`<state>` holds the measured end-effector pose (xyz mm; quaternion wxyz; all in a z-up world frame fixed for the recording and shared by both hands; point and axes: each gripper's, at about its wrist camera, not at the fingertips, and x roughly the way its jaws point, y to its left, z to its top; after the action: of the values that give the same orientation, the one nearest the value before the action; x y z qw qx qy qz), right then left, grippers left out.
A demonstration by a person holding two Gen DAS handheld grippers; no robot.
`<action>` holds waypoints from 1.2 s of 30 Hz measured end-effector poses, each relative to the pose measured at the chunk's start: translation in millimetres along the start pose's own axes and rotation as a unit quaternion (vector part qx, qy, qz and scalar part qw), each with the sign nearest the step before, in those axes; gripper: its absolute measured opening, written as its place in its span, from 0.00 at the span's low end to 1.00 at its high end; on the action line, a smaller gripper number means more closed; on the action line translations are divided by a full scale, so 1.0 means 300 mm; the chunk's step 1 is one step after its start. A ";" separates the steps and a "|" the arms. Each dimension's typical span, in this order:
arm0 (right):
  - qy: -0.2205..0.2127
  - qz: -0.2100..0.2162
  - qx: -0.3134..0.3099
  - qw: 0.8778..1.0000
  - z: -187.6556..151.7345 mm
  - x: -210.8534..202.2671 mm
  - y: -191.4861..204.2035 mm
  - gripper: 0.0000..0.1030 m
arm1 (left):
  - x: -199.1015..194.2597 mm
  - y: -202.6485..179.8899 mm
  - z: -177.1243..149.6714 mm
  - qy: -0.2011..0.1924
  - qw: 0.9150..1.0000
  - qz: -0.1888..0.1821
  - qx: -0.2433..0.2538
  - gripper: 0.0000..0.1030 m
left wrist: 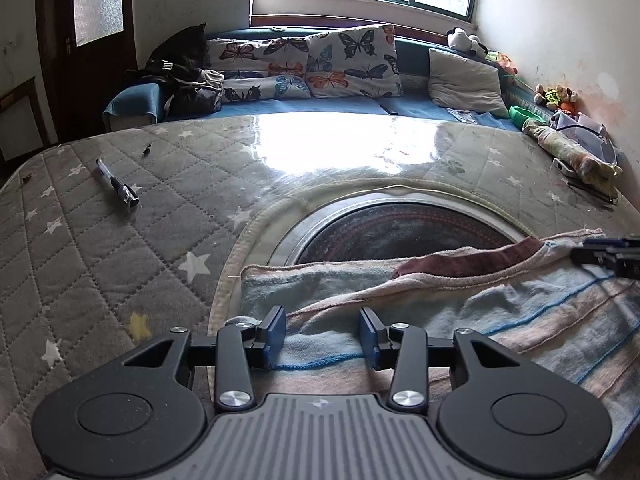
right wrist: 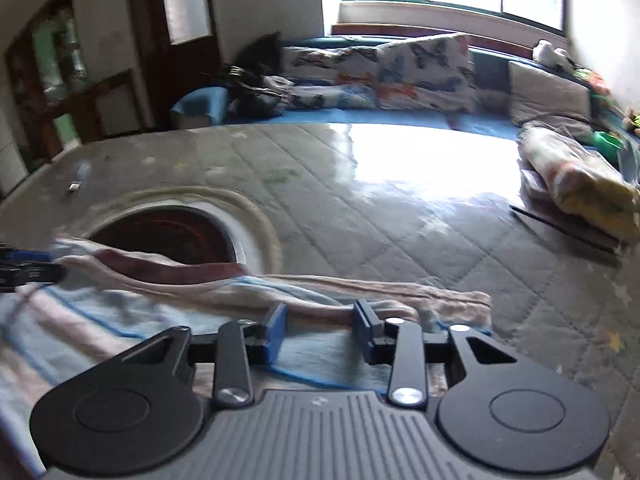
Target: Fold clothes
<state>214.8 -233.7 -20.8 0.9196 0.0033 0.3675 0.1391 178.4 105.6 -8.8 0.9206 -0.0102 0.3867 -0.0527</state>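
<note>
So the whole surface is a big table (left wrist: 100, 248) covered with a grey quilted cover with little white stars, under what looks like a shiny clear sheet that's catching a ton of window glare. There's a round cut-out (left wrist: 400, 232) in the middle with a dark circular thing set into it.

Behind the table there's a blue sofa (left wrist: 132, 100) with butterfly-print pillows (left wrist: 352, 60), a plain grey cushion (left wrist: 464, 76) and some stuffed toys (left wrist: 556, 96) along the wall side.

The thing being folded is a striped towel-ish cloth (left wrist: 500, 312), pale blue and pinkish-beige bands with thin brighter blue lines, terry-looking and pretty worn. It's lying at the near edge of the table, partly covering the near rim of the round cut-out. The top layer is flipped over along a diagonal, so you get a rumpled ridge and a darker maroon patch (left wrist: 460, 260) showing near the far edge. Not flat at all, lots of soft wrinkles.

The left gripper (left wrist: 323, 336) sits low over the cloth's left end, fingers spread with cloth between them, not pinching it. The right gripper (right wrist: 320, 330) is over the cloth's right end, same deal: fingers apart, nothing clamped. That view is blurry.

Off to the left there's a black pen (left wrist: 118, 183), and on the right a rolled-up yellowish cloth bundle (left wrist: 572, 152).
</note>
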 end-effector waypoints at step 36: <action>0.005 0.072 -0.126 0.989 -0.251 -0.276 0.239 0.40 | -0.278 0.040 -0.255 -0.032 0.999 0.001 -0.044 0.49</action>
<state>88.3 -193.2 -12.2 0.8982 -0.0866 0.3509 0.2502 66.9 128.1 -3.6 0.9312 -0.0517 0.3592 -0.0340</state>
